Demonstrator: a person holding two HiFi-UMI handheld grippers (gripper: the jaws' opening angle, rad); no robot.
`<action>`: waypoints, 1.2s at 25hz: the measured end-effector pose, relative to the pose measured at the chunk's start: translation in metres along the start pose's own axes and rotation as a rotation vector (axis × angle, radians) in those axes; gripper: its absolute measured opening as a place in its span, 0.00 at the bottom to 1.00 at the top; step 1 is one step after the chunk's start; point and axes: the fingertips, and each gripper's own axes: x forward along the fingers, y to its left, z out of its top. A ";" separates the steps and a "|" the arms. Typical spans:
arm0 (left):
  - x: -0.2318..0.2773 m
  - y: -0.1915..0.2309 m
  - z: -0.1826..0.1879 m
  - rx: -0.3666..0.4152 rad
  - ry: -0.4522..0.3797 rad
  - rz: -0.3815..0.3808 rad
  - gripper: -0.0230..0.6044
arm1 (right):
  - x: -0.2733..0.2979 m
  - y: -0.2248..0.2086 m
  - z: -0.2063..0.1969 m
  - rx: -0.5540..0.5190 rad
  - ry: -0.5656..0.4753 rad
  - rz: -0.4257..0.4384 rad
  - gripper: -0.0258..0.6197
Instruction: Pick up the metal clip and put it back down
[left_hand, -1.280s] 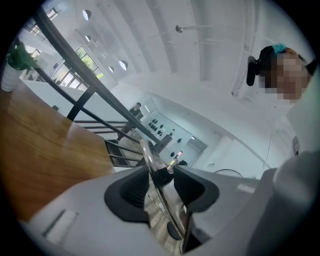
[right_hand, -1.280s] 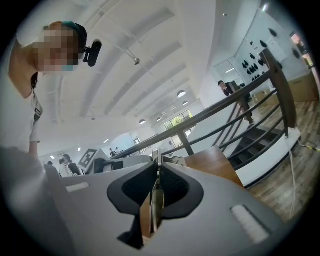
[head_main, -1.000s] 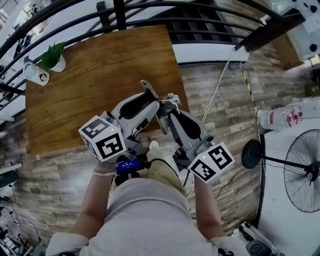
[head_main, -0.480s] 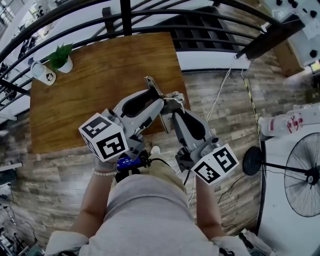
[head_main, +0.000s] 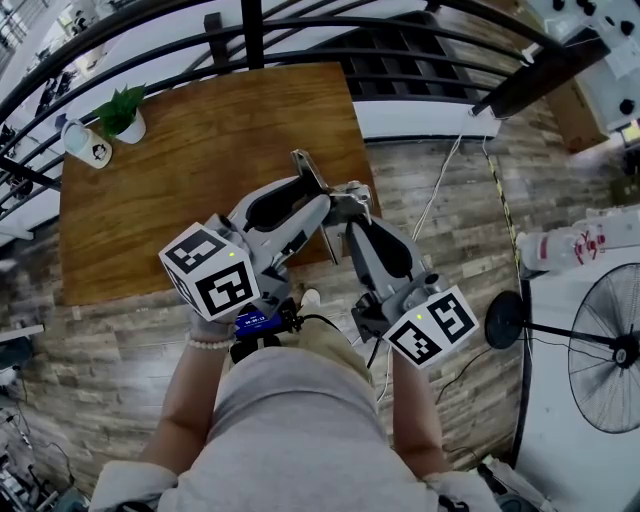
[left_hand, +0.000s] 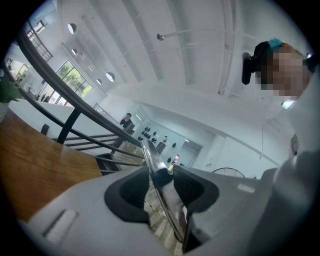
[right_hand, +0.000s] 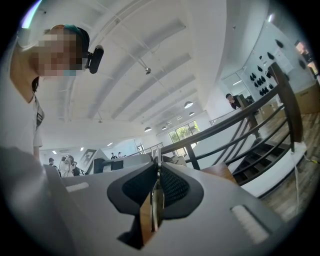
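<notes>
The metal clip (head_main: 310, 178) is a long shiny strip held up in the air over the near right corner of the wooden table (head_main: 170, 180). Both grippers meet on it. My left gripper (head_main: 318, 203) is shut on it from the left, and in the left gripper view the clip (left_hand: 159, 185) runs slantwise between the dark pads of the left gripper (left_hand: 162, 172). My right gripper (head_main: 346, 203) is shut on it from the right. In the right gripper view the clip (right_hand: 155, 205) shows edge-on as a thin blade pinched in the right gripper (right_hand: 156, 175).
A potted plant (head_main: 122, 115) and a white mug (head_main: 85, 145) stand at the table's far left corner. A black railing (head_main: 250, 30) runs behind the table. On the floor at the right are a cable (head_main: 435, 185), a white bottle (head_main: 570, 245) and a fan (head_main: 610, 345).
The left gripper rose a little with the clip early on. Both grippers have held still since, gripping the clip as before.
</notes>
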 end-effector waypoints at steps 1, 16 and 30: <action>0.001 0.000 -0.001 0.000 0.003 0.000 0.28 | 0.000 -0.001 -0.001 0.001 0.002 -0.002 0.13; 0.013 0.022 -0.029 -0.043 0.050 0.021 0.28 | 0.002 -0.024 -0.025 0.040 0.063 -0.036 0.13; 0.042 0.064 -0.077 -0.129 0.145 0.069 0.28 | 0.009 -0.074 -0.067 0.130 0.156 -0.074 0.13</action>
